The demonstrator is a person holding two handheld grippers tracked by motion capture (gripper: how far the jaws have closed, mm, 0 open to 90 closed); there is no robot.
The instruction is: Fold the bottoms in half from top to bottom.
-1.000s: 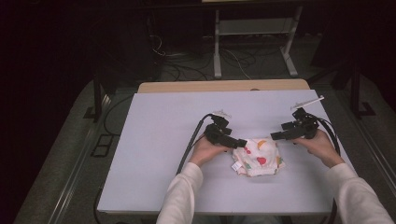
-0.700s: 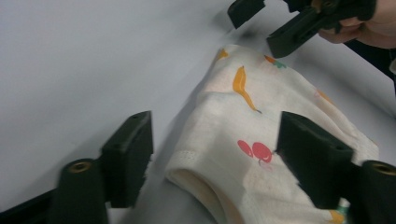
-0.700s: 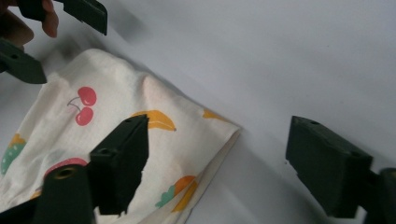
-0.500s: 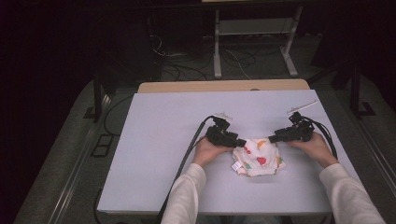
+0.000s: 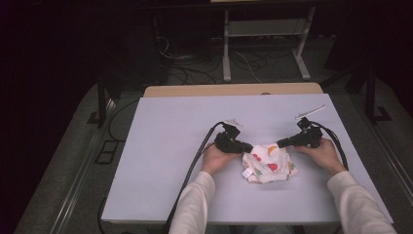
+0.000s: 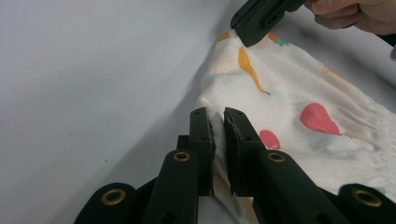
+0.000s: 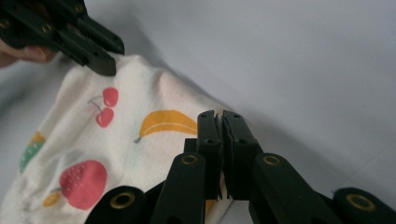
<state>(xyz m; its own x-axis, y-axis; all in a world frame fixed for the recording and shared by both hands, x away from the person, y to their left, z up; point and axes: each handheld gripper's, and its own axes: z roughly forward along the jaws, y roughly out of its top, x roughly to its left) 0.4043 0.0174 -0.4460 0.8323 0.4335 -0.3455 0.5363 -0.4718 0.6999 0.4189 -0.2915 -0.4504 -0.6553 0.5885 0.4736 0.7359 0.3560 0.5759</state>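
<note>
While the fruit-printed cloth (image 5: pixel 269 163) lies crumpled on the table (image 5: pixel 160 146) near its front edge, between the person's two hands, the left gripper (image 5: pixel 247 147) has just closed its jaws and pinches the cloth's left upper edge. Opposite it, the right gripper (image 5: pixel 281 144) has likewise just clamped its jaws on the right upper edge.
</note>
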